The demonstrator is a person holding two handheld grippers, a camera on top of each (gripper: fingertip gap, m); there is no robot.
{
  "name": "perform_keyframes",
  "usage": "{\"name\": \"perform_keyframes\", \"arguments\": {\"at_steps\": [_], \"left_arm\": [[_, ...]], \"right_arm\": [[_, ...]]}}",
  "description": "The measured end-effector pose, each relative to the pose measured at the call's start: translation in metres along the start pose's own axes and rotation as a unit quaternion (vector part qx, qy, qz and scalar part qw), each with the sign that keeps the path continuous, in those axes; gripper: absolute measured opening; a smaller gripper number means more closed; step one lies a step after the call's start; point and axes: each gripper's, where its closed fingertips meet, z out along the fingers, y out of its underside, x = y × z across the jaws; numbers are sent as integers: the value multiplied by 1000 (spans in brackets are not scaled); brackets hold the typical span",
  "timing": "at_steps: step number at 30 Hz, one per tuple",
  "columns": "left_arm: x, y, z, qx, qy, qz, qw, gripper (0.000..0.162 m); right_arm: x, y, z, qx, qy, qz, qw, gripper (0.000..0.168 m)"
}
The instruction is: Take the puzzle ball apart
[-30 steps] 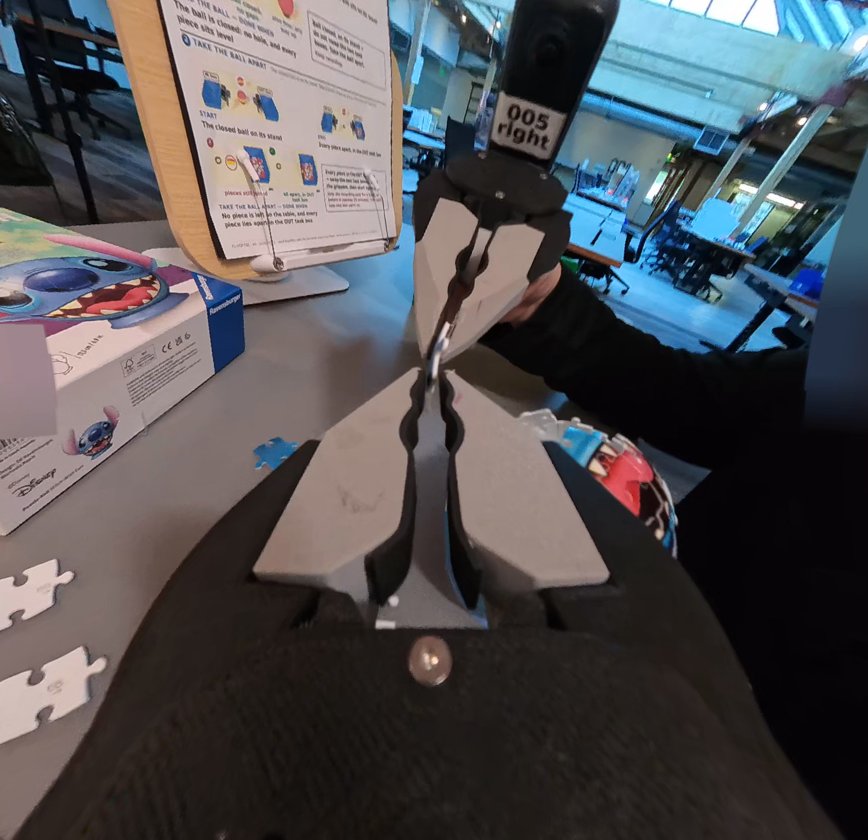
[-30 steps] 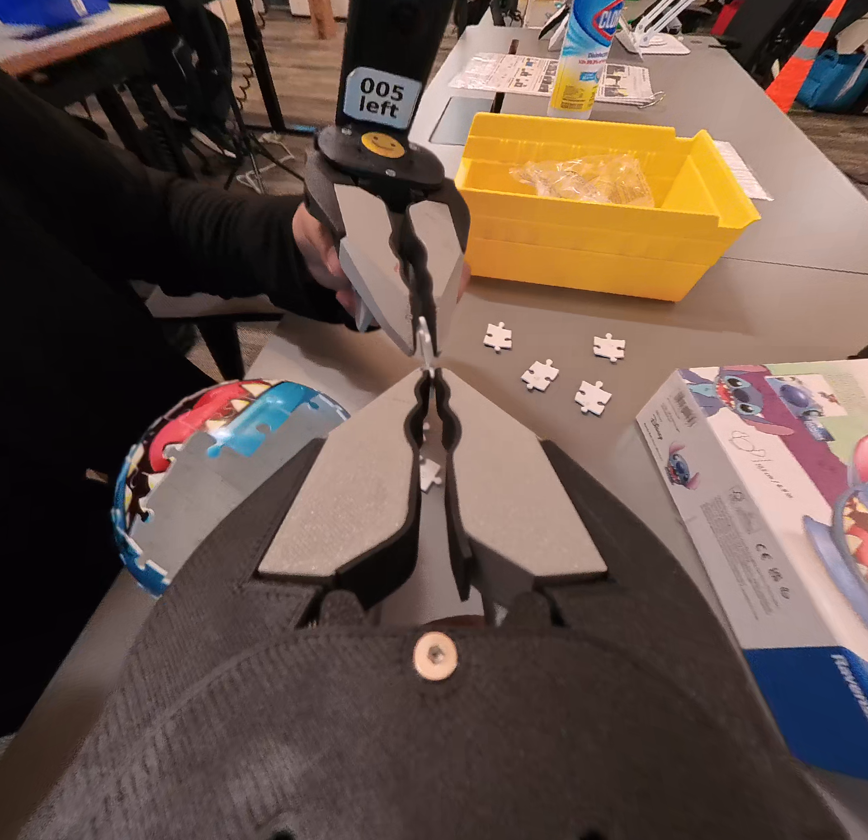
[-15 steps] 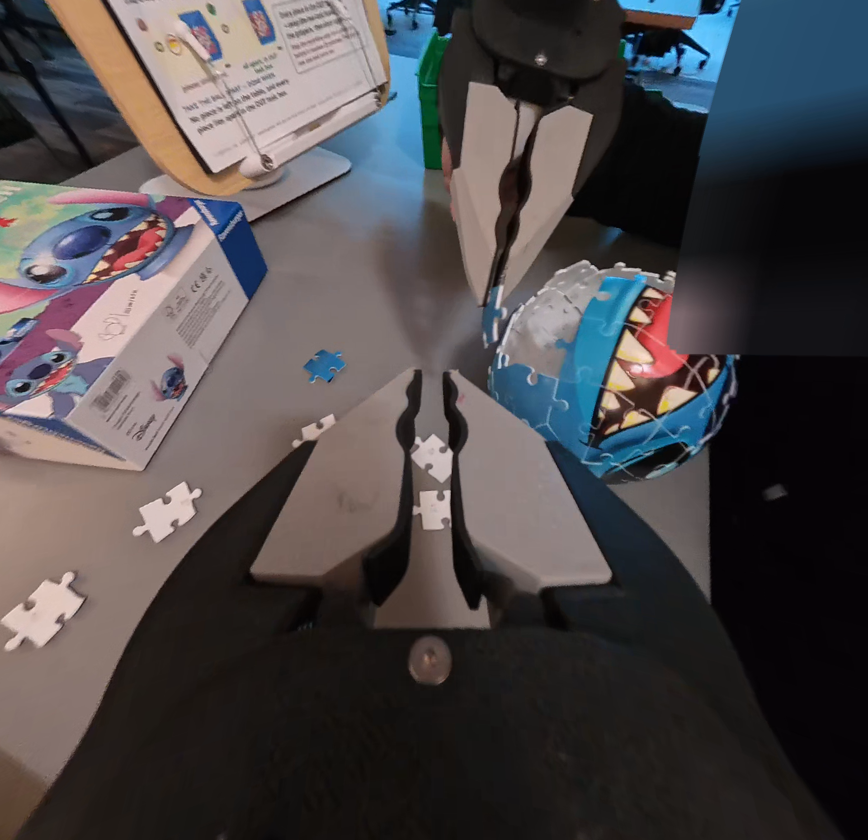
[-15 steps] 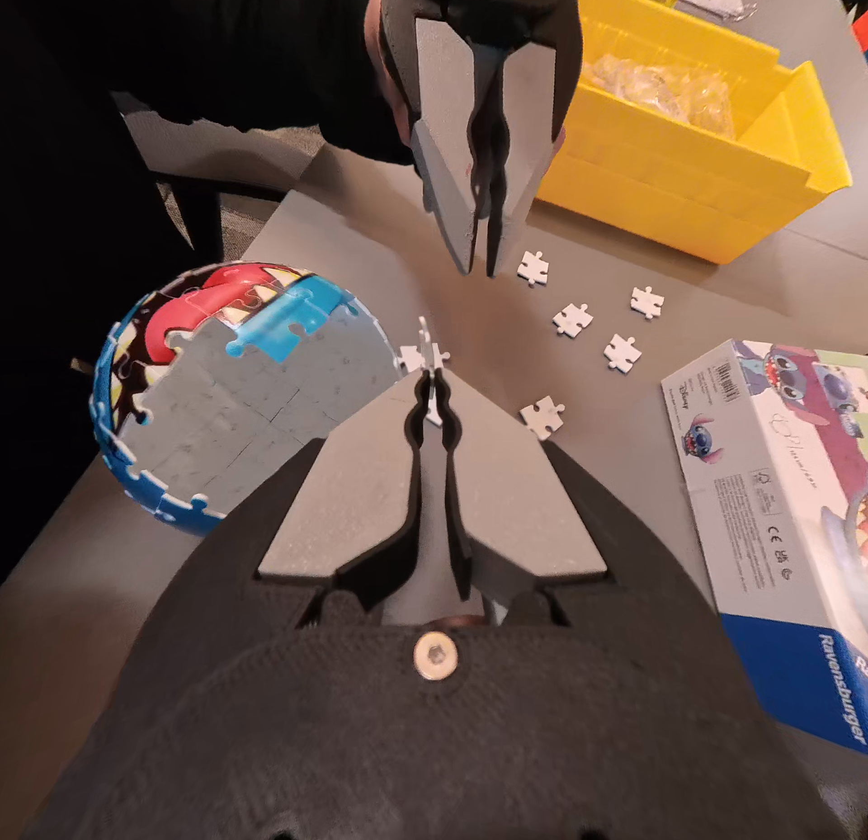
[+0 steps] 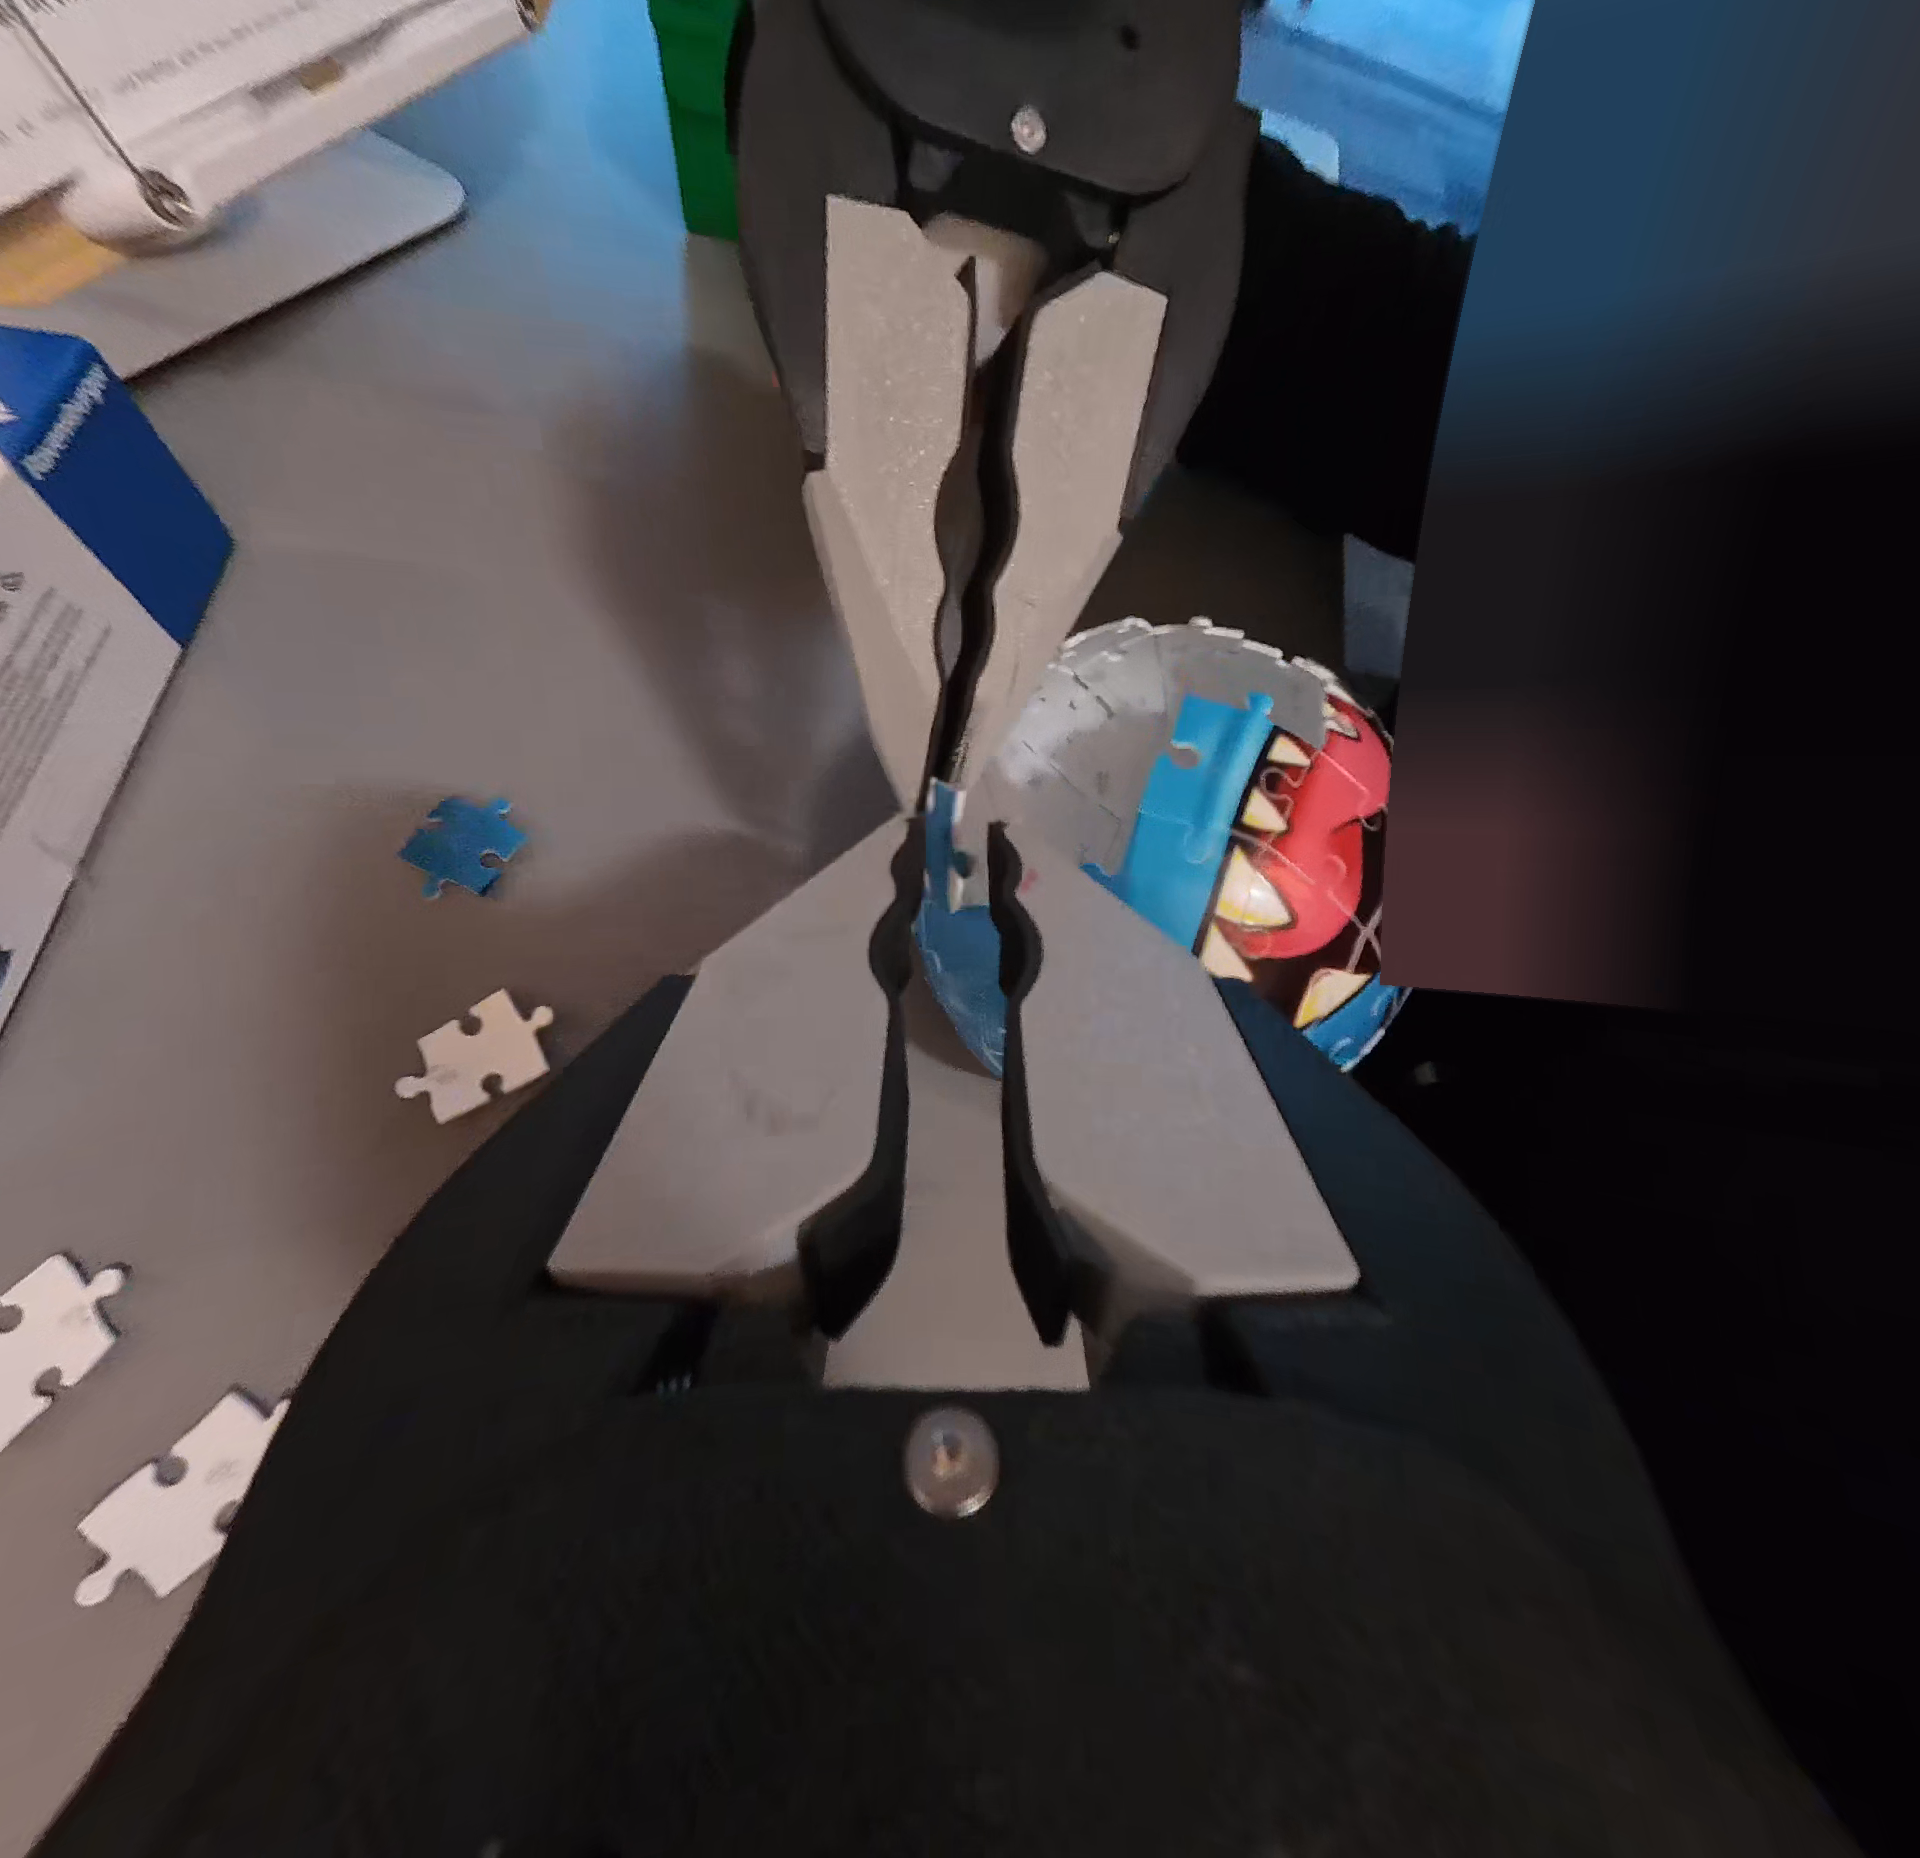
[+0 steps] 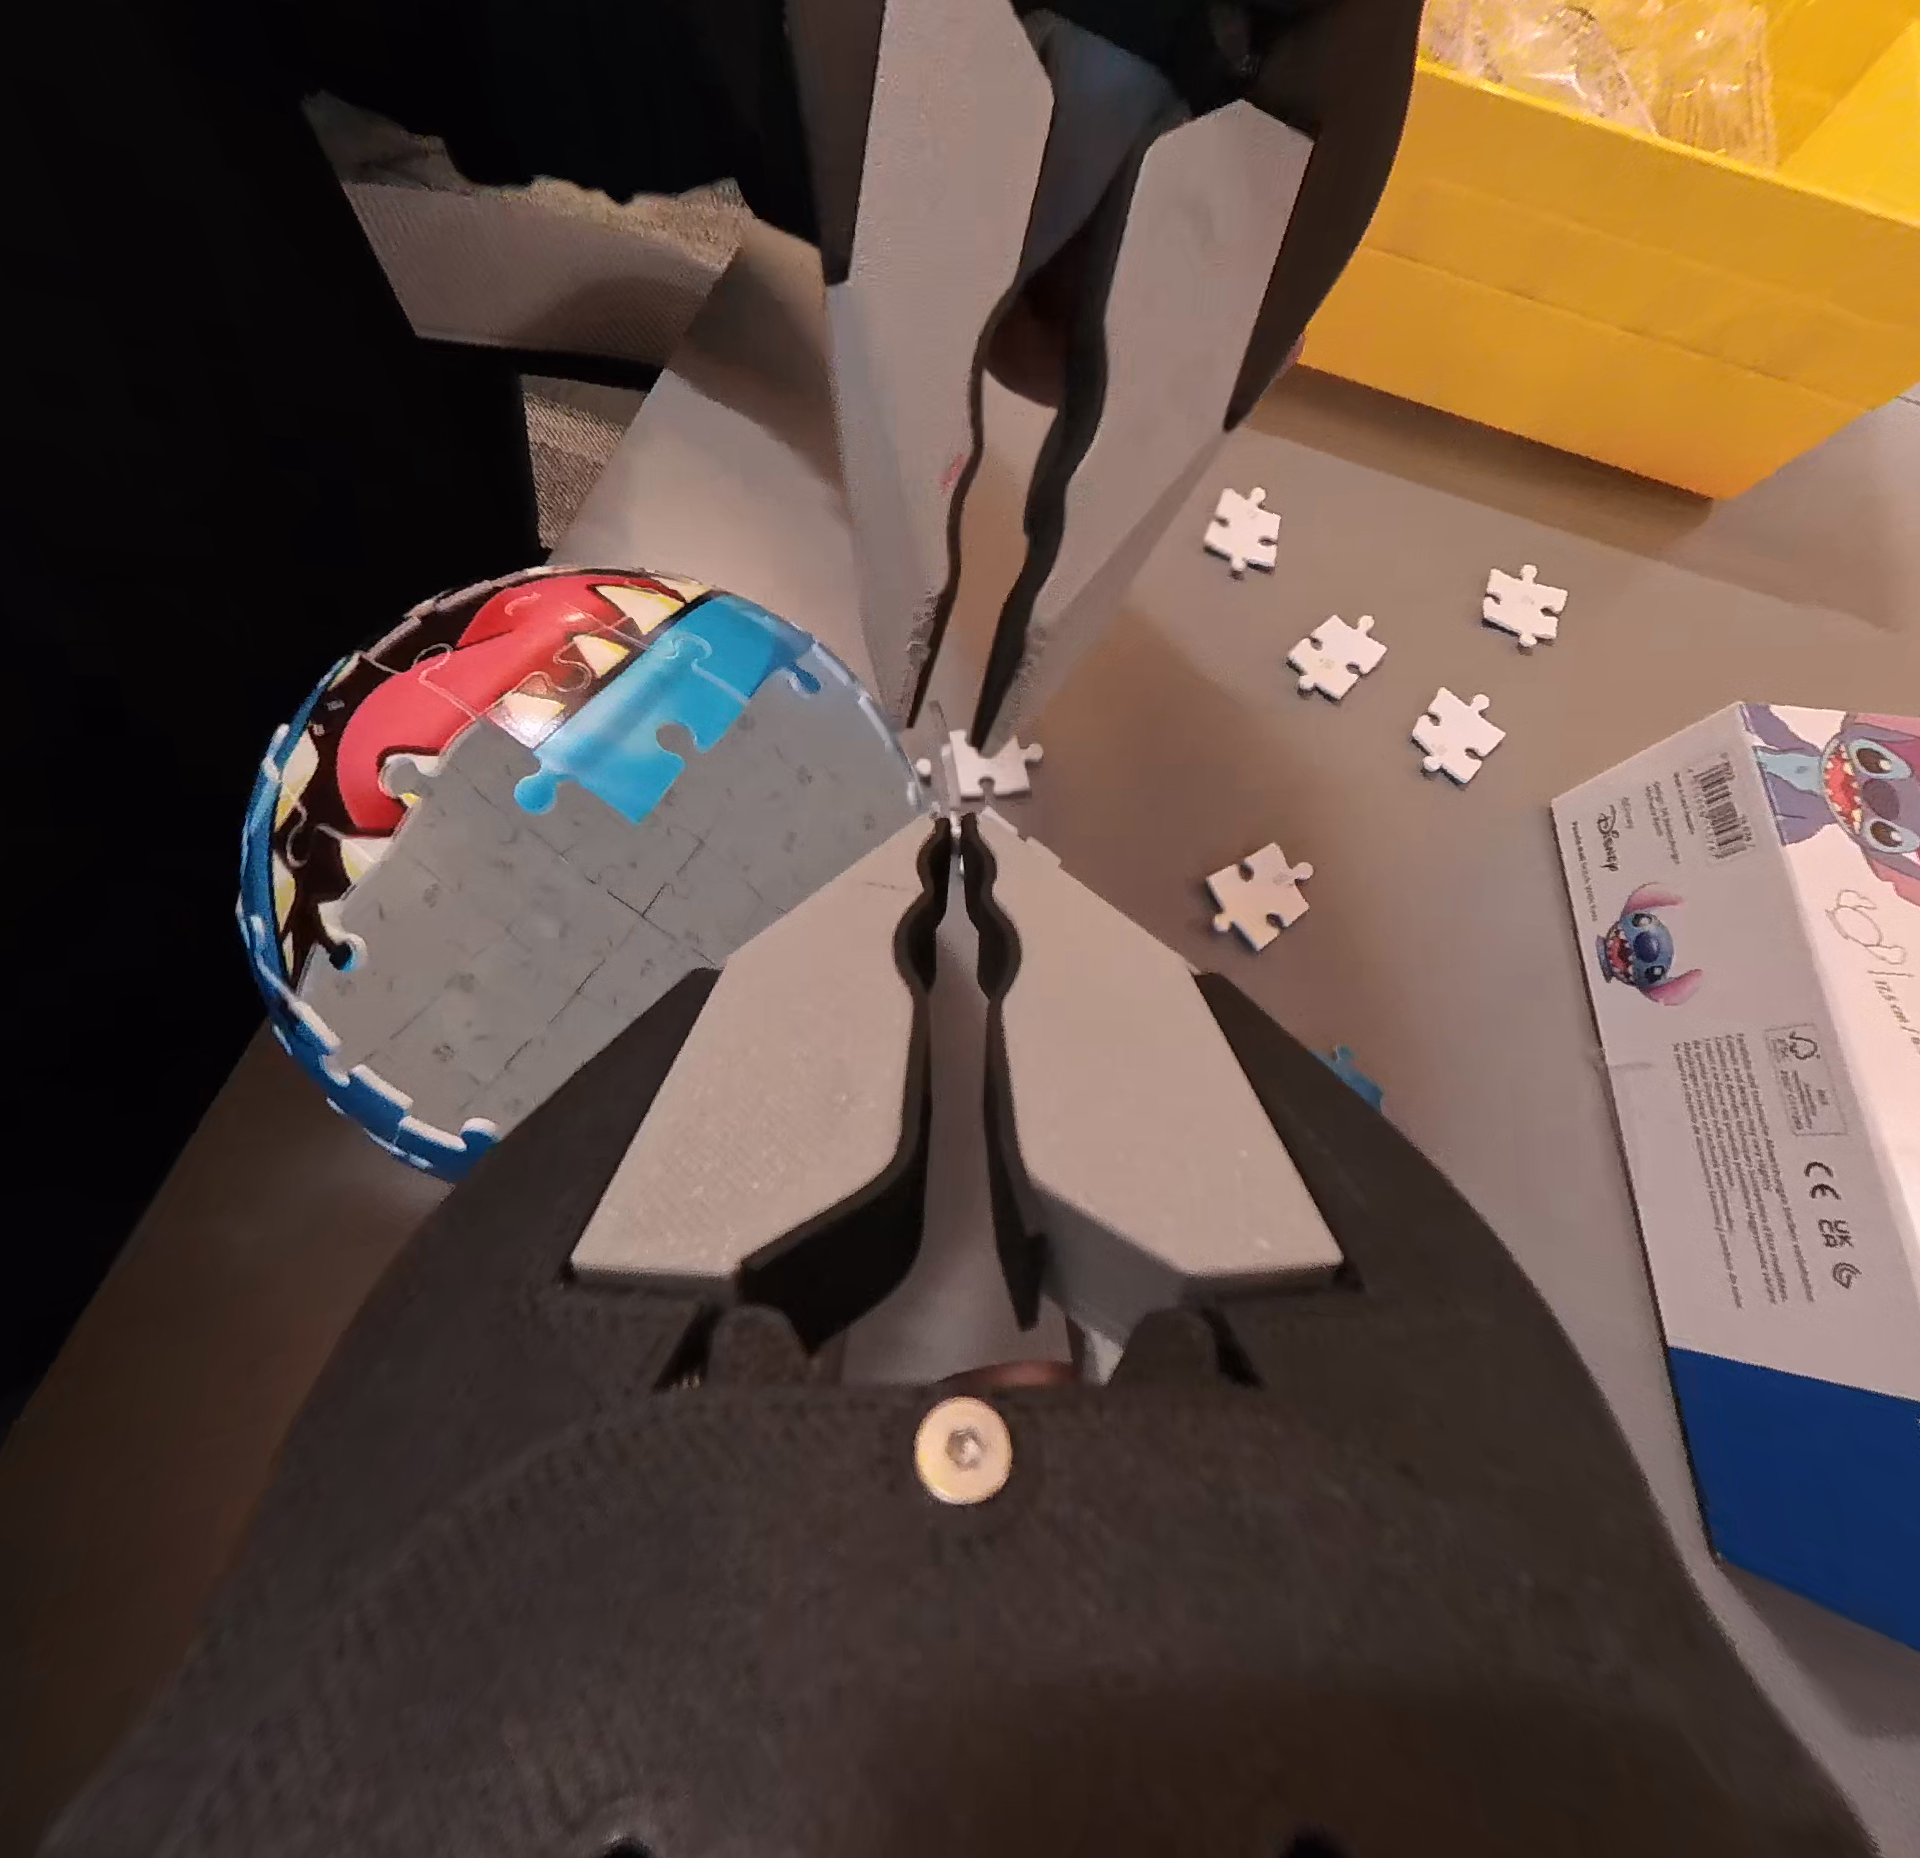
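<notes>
The puzzle ball (image 6: 540, 852), blue and red with part of its shell gone and grey inside showing, sits on the grey table near its edge; it also shows in the left wrist view (image 5: 1195, 800). My right gripper (image 6: 954, 837) is shut on a puzzle piece (image 6: 987, 769) just right of the ball's rim. In the left wrist view the right gripper (image 5: 940, 795) points down with the piece's blue face (image 5: 943, 821) at its tips. My left gripper (image 5: 951, 842) is slightly open, its tips either side of that piece. It comes down from above in the right wrist view (image 6: 956, 733).
A puzzle box (image 6: 1766, 1081) lies at the right, also seen in the left wrist view (image 5: 62, 582). A yellow bin (image 6: 1558, 281) stands behind. Several loose white pieces (image 6: 1340, 655) and a blue one (image 5: 462, 844) lie on the table. An instruction stand (image 5: 208, 73) is far left. Left and right tips are no more than a few centimetres apart.
A second ago both grippers held one piece up high. The left let go, the right kept it. Both have since dropped to the ball and their tips meet again at the piece.
</notes>
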Motion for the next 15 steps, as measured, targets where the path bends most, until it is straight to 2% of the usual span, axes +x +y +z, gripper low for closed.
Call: {"name": "perform_keyframes", "arguments": {"at_steps": [7,12,15], "left_arm": [[1,4,9,-48,-29,32,998,1],[0,3,9,-54,-41,32,997,1],[0,3,10,-62,-48,39,996,7]], "right_arm": [[-3,4,0,-12,2,-5,1000,0],[-2,3,-1,-11,4,2,1000,0],[-4,0,-2,-4,1,3,1000,0]]}}
